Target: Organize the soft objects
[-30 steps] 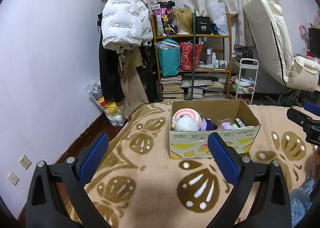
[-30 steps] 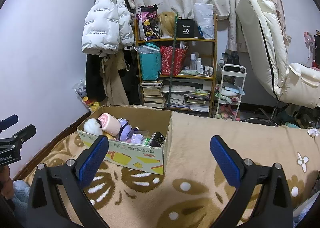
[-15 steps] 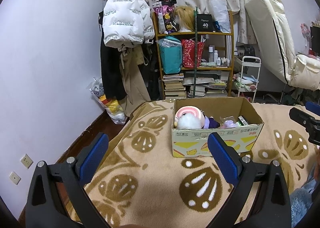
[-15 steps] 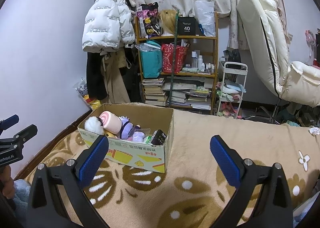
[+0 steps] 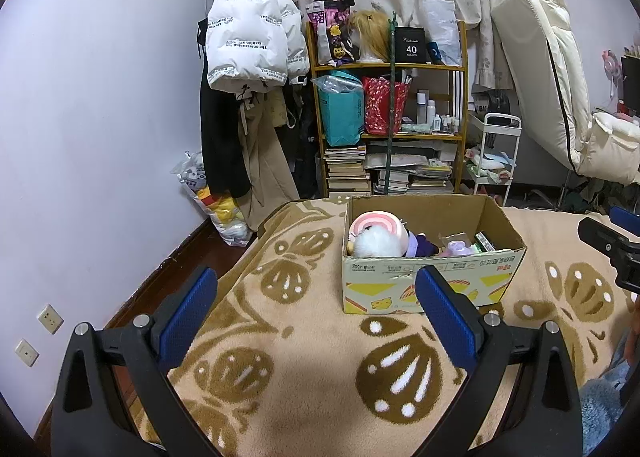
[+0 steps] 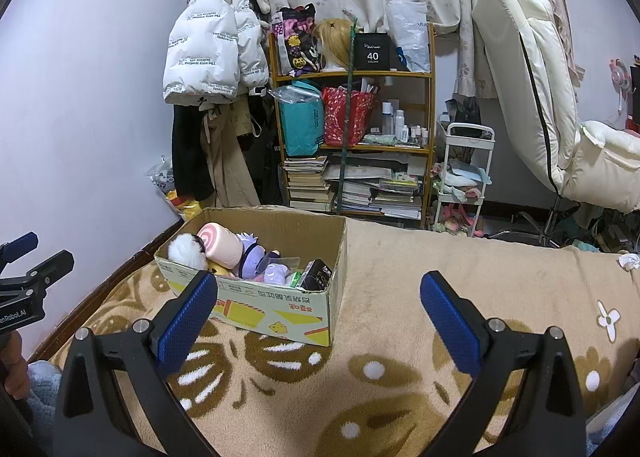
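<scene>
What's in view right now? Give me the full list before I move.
Cardboard box: one, brown with yellow print, open, on the blanket.
Pink swirl plush: one, pink, in the box.
White fluffy plush: one, white, box corner beside the swirl plush.
Purple doll: one, purple, mid box.
Blanket: one, beige with brown pattern, under the box.
Puffer jacket: one, white, hanging on the wall.
Shelf: one, wooden, behind, with bags and books.
Cart: one, white, right of the shelf.
Left gripper: jaws open, empty.
Right gripper: jaws open, empty.
</scene>
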Available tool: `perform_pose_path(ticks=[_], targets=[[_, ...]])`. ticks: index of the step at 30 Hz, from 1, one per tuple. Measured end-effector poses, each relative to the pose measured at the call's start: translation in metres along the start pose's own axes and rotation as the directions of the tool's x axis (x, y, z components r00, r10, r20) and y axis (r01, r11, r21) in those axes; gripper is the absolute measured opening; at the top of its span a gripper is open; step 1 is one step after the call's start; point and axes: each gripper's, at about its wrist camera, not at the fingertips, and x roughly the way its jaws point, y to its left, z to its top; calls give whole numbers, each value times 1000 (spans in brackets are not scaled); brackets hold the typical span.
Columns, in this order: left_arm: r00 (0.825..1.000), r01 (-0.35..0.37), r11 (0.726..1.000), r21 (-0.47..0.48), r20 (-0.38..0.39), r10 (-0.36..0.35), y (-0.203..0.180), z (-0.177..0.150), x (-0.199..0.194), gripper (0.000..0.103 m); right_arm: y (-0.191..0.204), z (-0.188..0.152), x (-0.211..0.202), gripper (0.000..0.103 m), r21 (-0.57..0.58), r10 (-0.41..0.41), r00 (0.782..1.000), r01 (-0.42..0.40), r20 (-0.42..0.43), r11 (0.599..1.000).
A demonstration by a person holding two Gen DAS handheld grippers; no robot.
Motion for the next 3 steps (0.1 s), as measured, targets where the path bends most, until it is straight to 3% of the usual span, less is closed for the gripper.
perform_pose_path(ticks=[3], targets=[[1000,0,1000,1,0,0,0,0,0,98,-1,-1,0,103,1,1,1000,-1,0,1000]])
